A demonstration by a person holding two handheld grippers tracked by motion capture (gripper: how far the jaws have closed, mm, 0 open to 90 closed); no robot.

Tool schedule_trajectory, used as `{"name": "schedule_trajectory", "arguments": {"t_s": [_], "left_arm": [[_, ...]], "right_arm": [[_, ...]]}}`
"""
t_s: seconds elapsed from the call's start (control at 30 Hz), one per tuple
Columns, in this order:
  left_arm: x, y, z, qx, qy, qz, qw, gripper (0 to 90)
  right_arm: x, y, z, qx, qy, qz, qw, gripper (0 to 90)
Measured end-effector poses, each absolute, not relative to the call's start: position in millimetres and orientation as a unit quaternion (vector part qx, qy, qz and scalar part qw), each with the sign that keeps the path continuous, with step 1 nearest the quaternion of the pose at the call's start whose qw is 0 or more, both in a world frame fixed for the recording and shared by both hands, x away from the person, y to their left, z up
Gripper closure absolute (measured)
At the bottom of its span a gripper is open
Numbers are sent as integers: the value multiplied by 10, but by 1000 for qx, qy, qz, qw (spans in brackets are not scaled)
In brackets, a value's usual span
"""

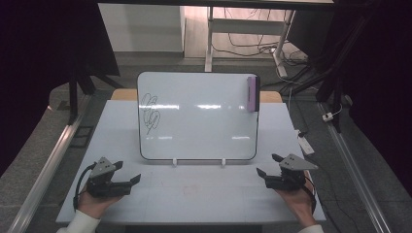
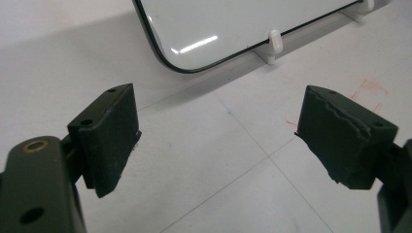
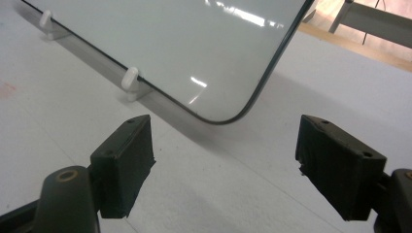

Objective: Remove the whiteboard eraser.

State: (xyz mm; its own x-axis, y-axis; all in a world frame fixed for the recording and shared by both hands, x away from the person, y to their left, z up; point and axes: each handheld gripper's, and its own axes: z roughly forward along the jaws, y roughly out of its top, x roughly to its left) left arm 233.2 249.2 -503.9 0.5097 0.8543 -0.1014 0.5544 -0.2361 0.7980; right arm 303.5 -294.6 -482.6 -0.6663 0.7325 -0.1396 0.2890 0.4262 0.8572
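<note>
Nearest the high camera, at the bottom edge, two hands come in with pale sleeves; the left hand [image 1: 90,201] holds the left gripper [image 1: 130,183] low over the near part of the white table [image 1: 194,194], and the right hand [image 1: 299,201] holds the right gripper [image 1: 268,165] at about the same depth on the other side, the two well apart. Both grippers are released; in the left gripper view the two black jaws stand wide with bare tabletop between them, and in the right gripper view it is the same, nothing between the pads. Each gripper carries a grey three-cornered plate on top and points inward and forward, toward the whiteboard [image 1: 199,116].

The whiteboard stands tilted back in the middle of the table, propped on two small white feet [image 1: 174,162] at its lower edge; its lower left corner [image 2: 180,63] lies just ahead of the left gripper, its lower right corner [image 3: 228,114] just ahead of the right one, neither touched. A black scribble [image 1: 151,110] sits on the left part of the board; a purple eraser [image 1: 251,93] clings upright at the upper right edge. A faint reddish mark [image 1: 190,189] shows on the table between the grippers; beyond the table, cables [image 1: 257,46] lie on the floor.
</note>
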Motion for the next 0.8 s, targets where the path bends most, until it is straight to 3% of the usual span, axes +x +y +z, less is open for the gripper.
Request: {"name": "schedule_trajectory", "arguments": {"t_s": [0.4, 0.8], "left_arm": [[2352, 2458, -5038, 768, 462, 175, 408, 157], [2373, 2457, -5041, 771, 459, 174, 405, 157]], "right_arm": [[3045, -2806, -4417, 320, 788, 446, 279, 225], [3373, -2621, -3881, 347, 766, 456, 292, 243]]}}
